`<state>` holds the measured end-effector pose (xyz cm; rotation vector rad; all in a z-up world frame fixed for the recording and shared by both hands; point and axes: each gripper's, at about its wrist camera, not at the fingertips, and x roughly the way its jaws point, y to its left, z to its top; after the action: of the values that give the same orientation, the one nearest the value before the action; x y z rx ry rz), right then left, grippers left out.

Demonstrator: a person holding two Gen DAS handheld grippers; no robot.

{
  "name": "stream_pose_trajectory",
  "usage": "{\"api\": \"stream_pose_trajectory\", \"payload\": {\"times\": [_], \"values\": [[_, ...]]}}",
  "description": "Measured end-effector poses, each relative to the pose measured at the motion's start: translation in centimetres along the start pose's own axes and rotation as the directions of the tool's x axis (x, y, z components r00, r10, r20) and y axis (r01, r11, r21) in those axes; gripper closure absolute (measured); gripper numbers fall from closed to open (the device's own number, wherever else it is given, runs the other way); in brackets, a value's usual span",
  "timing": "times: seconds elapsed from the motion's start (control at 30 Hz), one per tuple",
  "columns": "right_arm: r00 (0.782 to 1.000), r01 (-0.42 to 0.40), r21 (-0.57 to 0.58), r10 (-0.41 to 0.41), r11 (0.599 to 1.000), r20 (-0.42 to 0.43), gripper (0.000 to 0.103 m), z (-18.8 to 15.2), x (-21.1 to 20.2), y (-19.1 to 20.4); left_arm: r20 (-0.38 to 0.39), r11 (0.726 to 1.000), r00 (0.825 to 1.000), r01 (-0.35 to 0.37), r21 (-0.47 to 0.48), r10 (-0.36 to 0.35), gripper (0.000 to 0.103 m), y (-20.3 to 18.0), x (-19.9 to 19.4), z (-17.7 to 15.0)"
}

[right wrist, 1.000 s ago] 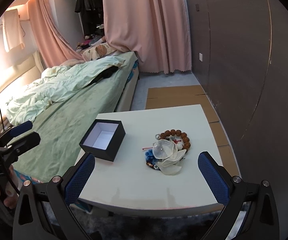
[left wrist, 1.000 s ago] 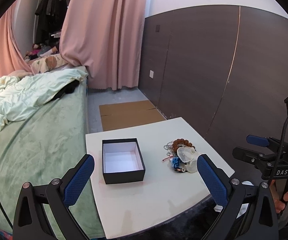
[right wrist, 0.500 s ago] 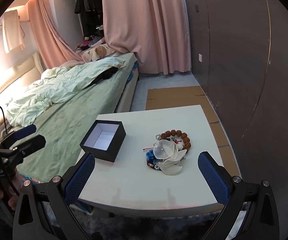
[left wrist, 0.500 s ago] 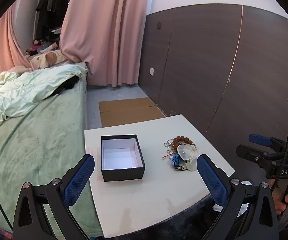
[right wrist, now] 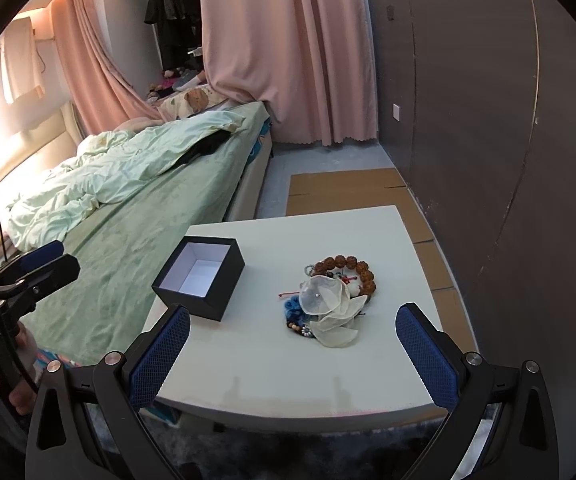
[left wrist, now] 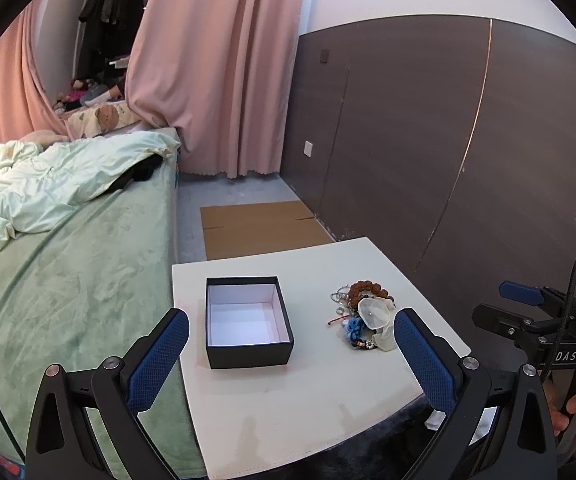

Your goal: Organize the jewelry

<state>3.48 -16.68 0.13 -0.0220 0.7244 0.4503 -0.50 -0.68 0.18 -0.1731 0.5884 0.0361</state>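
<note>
Legibly, "DAS" on the right hand-held gripper [left wrist: 527,300], both hand-held grippers spread wide, empty.

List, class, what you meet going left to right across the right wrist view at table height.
Left gripper → open black cardboard box with white lining → pile of jewelry topped by a translucent white fabric flower → bare right part of the white square table.

On the counter [left wrist: 307,392], the open box [left wrist: 248,322] sits left of centre in the left wrist view, the jewelry pile [left wrist: 363,316] right of it, apart. The bed [left wrist: 68,280] fills the frame's left; cardboard [left wrist: 260,228] lies behind the counter.
</note>
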Motion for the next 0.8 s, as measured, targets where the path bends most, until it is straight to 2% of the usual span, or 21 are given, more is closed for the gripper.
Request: {"api": "stream_pose_trajectory", "payload": {"times": [0.53, 0.8], "values": [[1.000, 0.005, -0.019, -0.005, 1.000, -0.004, 0.000, -0.2, 0.4, 0.3, 0.012, 0.999, 1.000, -0.026, 0.023, 0.026, 0.001, -0.4, 0.2, 0.3], [1.000, -0.001, -0.003, 0.001, 1.000, -0.010, 0.000, 0.4, 1.1, 0.0, -0.003, 0.999, 1.000, -0.019, 0.035, 0.019, 0.002, -0.5, 1.6, 0.5]]}}
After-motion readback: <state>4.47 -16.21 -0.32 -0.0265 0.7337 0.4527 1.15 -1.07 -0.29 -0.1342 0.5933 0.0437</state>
